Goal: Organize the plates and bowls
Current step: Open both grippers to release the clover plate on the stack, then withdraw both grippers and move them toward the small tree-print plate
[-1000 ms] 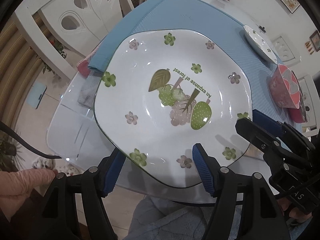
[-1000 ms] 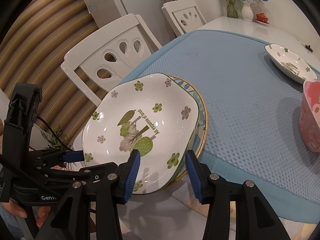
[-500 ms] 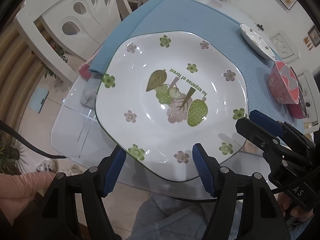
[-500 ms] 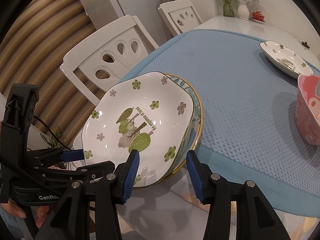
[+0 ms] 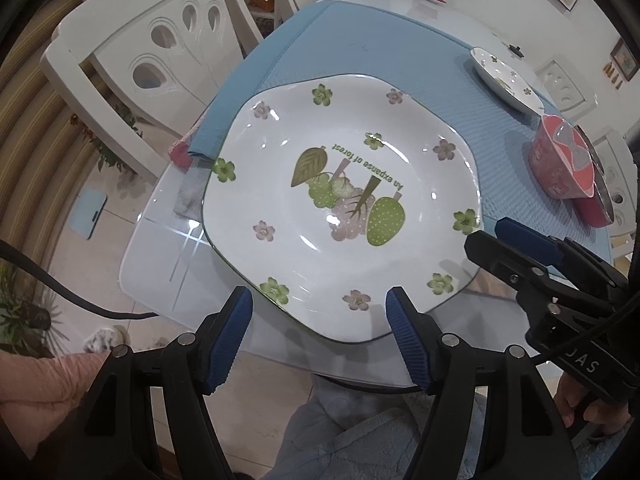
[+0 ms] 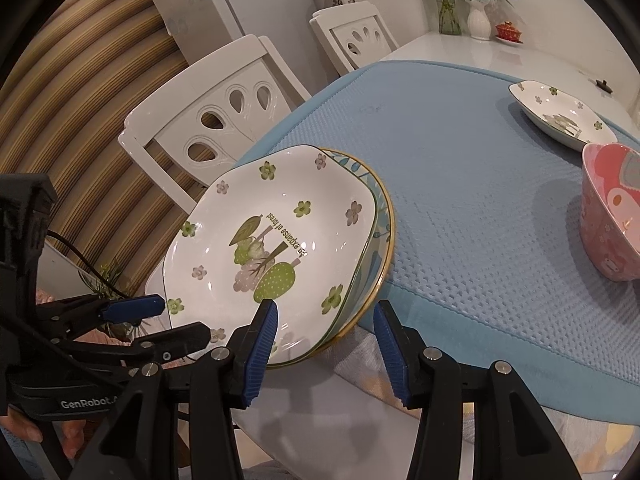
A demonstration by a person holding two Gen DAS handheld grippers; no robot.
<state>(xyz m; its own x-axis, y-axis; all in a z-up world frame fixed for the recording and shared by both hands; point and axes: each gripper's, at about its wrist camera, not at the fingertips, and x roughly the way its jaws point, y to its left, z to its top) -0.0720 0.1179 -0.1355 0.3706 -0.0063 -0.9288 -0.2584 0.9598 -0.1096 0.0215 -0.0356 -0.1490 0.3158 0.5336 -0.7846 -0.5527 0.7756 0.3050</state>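
Observation:
A white plate with green and pink flowers (image 5: 280,184) (image 6: 320,188) lies on top of a gold-rimmed blue-patterned plate (image 6: 382,220), at the near corner of the blue mat (image 6: 460,160). My left gripper (image 5: 318,312) hovers open over the white plate's near rim, pads apart from it. It also shows at the left in the right wrist view (image 6: 156,320). My right gripper (image 6: 325,316) is open at the stack's near right edge without pressing on it. In the left wrist view the right gripper (image 5: 508,244) sits beside the plate's right rim.
A second white floral plate (image 6: 560,116) and a pink bowl (image 6: 612,216) stand on the mat's far right. White chairs (image 5: 152,52) stand along the left side of the glass table (image 5: 168,248). A vase (image 6: 478,20) is at the far end. A person's hand (image 5: 44,384) holds the left gripper.
The left gripper has tilted slightly, so the white plate looks a little smaller and farther. The plates have stayed put and both grippers remain open.

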